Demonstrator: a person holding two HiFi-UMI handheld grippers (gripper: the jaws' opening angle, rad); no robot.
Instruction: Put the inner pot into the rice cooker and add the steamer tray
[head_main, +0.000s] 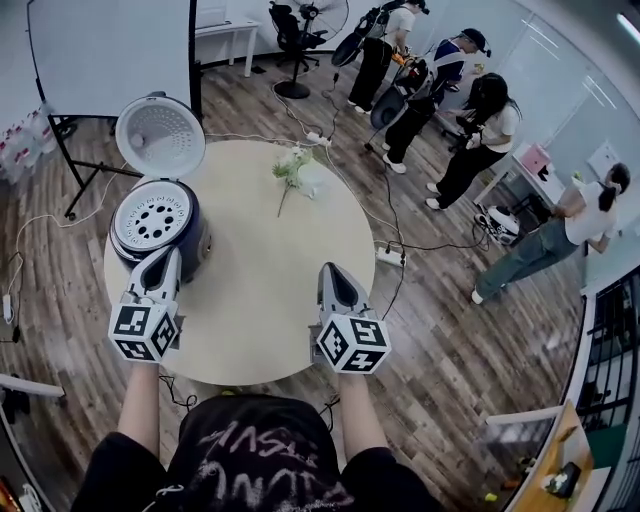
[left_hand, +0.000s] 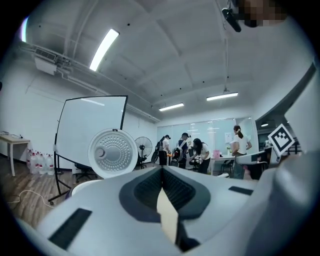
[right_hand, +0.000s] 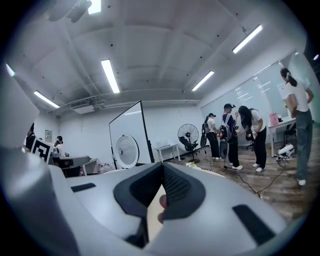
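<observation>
The dark blue rice cooker (head_main: 190, 235) stands at the left of the round table (head_main: 270, 300), its white lid (head_main: 160, 135) swung up and open. A white steamer tray (head_main: 155, 215) with round holes rests in its top; what lies beneath it is hidden. My left gripper (head_main: 170, 255) hovers just in front of the cooker, shut and empty. My right gripper (head_main: 330, 270) is over the table's front right part, also shut and empty. The lid (left_hand: 113, 152) shows in the left gripper view beyond the shut left gripper (left_hand: 161, 172), and the lid (right_hand: 127, 150) shows small beyond the right gripper (right_hand: 162, 170).
A small bunch of white flowers (head_main: 293, 165) lies at the table's far side. A whiteboard on a stand (head_main: 110, 50) is behind the cooker. Cables and a power strip (head_main: 390, 255) run over the wooden floor at right, where several people (head_main: 480, 130) stand.
</observation>
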